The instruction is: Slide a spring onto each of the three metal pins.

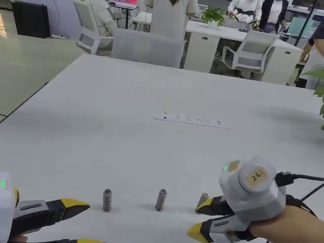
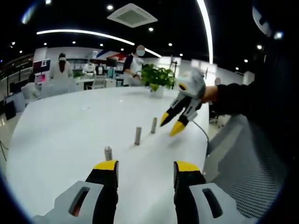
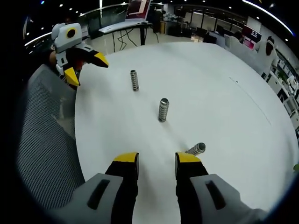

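Your white table carries everything, and a flat power strip lies near its middle. Your left gripper hovers over the near edge on the left, jaws spread wide with nothing between them. Your right gripper is at the same edge further right, its jaws parted a little less and also empty. Three springs stand in a row along that near edge, between the two grippers. The left spring and middle spring are grey coils standing upright, long axis vertical. The right spring leans well off vertical, just beside one jaw tip of your right gripper. You cannot tell whether pins run inside the coils.
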`<state>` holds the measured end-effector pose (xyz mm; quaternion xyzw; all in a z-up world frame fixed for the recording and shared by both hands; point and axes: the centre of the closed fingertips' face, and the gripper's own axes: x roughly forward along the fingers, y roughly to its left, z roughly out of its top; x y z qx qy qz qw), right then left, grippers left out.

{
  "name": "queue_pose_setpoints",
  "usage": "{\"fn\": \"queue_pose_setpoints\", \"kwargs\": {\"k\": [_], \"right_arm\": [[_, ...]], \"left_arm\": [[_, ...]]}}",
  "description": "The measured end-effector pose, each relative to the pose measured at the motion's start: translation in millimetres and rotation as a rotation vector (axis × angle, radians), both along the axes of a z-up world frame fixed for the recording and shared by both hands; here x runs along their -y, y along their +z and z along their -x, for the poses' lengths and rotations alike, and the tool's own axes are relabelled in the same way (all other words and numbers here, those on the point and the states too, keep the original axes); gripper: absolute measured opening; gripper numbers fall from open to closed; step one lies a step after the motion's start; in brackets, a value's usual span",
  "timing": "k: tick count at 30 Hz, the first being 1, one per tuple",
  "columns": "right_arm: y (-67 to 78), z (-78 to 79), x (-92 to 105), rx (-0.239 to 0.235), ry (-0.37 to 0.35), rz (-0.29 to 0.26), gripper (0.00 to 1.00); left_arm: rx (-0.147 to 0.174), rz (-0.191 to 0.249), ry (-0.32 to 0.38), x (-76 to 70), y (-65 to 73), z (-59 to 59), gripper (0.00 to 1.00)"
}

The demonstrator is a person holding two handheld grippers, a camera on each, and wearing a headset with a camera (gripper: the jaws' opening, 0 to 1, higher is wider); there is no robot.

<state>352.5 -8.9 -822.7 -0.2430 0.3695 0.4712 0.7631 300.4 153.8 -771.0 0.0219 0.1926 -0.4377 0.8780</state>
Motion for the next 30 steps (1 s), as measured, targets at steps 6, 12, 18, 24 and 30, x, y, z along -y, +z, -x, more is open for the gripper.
{"fn": "queue_pose_setpoints", "kwargs": {"k": [6, 12, 18, 24, 30], "right_arm": [[6.8, -3.4, 15.7, 0.025, -0.058, -0.043, 0.29], [12.0, -1.5, 28.3, 0.046, -0.099, -0.095, 0.29], [13.2, 3.0, 38.4, 0.068, -0.124, -0.135, 0.3], [14.4, 9.0, 50.0, 0.087, -0.154, -0.178, 0.32], [17.5, 16.7, 52.7, 0.116, -0.163, -0.23, 0.37]], "left_arm": [[-0.001, 0.006, 0.009, -1.5, -0.2, -1.1, 0.42], [-0.001, 0.021, 0.027, -5.1, 0.3, -2.4, 0.43], [-0.003, 0.027, 0.037, -7.0, -0.7, -2.7, 0.44], [-0.004, 0.038, 0.048, -10.5, -2.5, -3.1, 0.45], [-0.012, 0.039, 0.058, -13.3, -7.3, -1.8, 0.47]]}}
